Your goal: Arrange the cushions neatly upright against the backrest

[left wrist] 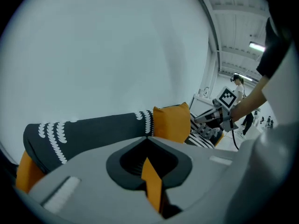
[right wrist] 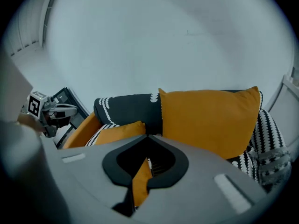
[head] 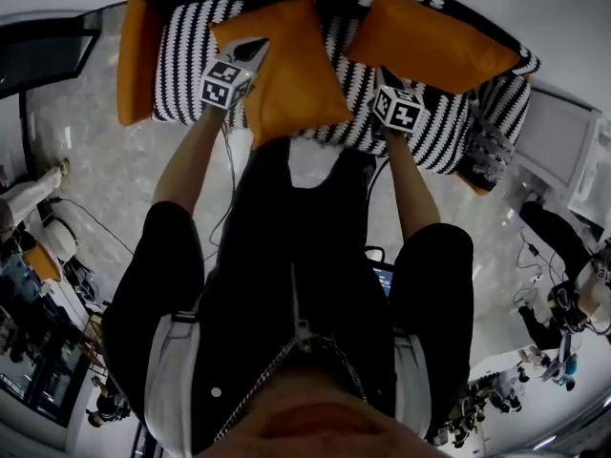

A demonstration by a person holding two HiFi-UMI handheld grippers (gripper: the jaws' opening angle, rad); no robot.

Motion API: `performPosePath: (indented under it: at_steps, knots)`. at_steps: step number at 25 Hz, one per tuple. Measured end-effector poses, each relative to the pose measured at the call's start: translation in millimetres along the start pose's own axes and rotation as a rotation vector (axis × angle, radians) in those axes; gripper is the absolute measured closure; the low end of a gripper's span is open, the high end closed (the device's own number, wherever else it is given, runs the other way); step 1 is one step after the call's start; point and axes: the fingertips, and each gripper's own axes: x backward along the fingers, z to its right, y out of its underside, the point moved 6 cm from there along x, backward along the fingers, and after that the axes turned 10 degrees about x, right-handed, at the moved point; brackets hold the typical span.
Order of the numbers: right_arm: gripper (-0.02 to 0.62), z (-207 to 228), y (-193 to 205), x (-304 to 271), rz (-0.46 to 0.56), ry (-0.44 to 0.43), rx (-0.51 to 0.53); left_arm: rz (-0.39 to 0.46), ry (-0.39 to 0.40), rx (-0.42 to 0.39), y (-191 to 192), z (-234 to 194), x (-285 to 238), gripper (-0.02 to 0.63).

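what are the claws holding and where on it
Both are shut on orange fabric. The left claw pinches the middle cushion at its upper left edge; the right claw seemingly pinches its right side.

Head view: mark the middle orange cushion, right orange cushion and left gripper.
middle orange cushion point(head: 291, 74): head view, face centre.
right orange cushion point(head: 434, 41): head view, face centre.
left gripper point(head: 256, 48): head view, between fingertips.
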Motion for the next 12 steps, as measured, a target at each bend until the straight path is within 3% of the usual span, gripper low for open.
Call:
performPosePath:
  at_steps: [6,12]
  knots:
    - [0.592,-62,19,-24,-0.04,0.068,-0.118,-0.077,0.059,-0.049,14,-79,14,0.595]
    - [0.592,-75,67,-44,-0.117,0.124,-0.17,-0.119,0.116,-0.091,17,-114,-25,0.595]
